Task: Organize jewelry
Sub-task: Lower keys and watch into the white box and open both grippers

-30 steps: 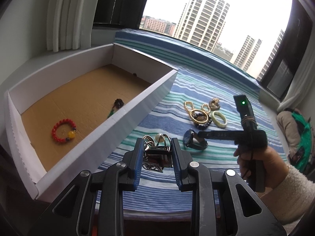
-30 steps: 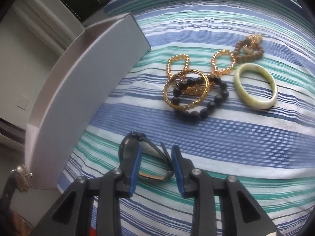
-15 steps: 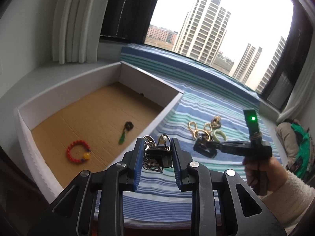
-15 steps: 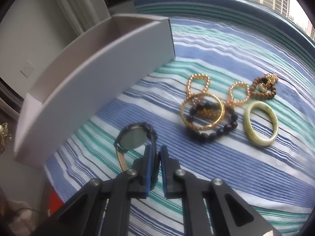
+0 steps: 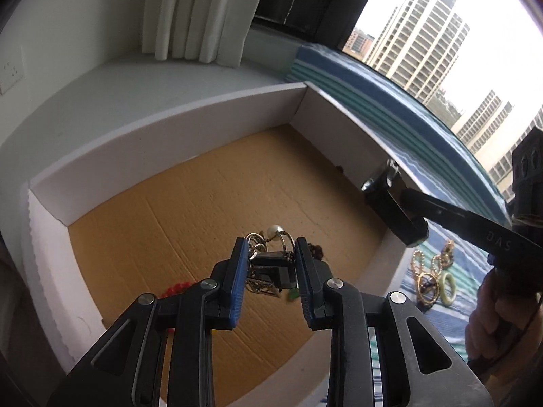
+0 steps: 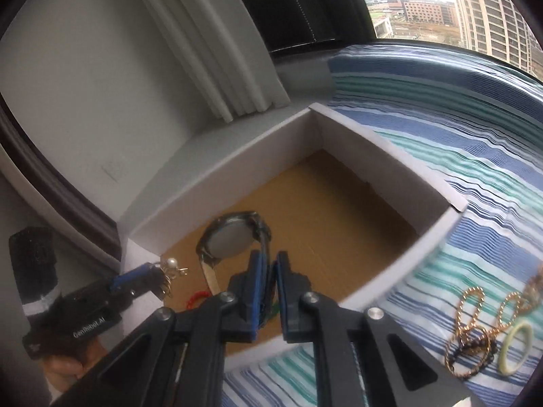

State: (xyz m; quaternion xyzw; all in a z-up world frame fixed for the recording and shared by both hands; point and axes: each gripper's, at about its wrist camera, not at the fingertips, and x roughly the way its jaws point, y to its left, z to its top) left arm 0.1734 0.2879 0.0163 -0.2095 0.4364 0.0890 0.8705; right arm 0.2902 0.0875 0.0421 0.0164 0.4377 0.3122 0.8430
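Note:
My left gripper (image 5: pixel 269 271) is shut on a bundle of silver jewelry with a pearl (image 5: pixel 268 259) and holds it above the brown floor of the white box (image 5: pixel 169 142). My right gripper (image 6: pixel 269 283) is shut on the strap of a dark wristwatch (image 6: pixel 230 239) and holds it over the same box (image 6: pixel 383 166); the watch also shows in the left wrist view (image 5: pixel 393 210). A red bead bracelet (image 5: pixel 176 288) lies on the box floor, partly hidden by my left fingers.
Gold chains, a black bead bracelet (image 6: pixel 471 346) and a pale green bangle (image 6: pixel 514 347) lie on the striped cloth (image 6: pixel 458 142) right of the box. A white curtain (image 5: pixel 197 13) and a window stand behind.
Both grippers have risen and moved left over the box. The right gripper closed on the watch strap and lifted the watch off the cloth. The left kept its bundle.

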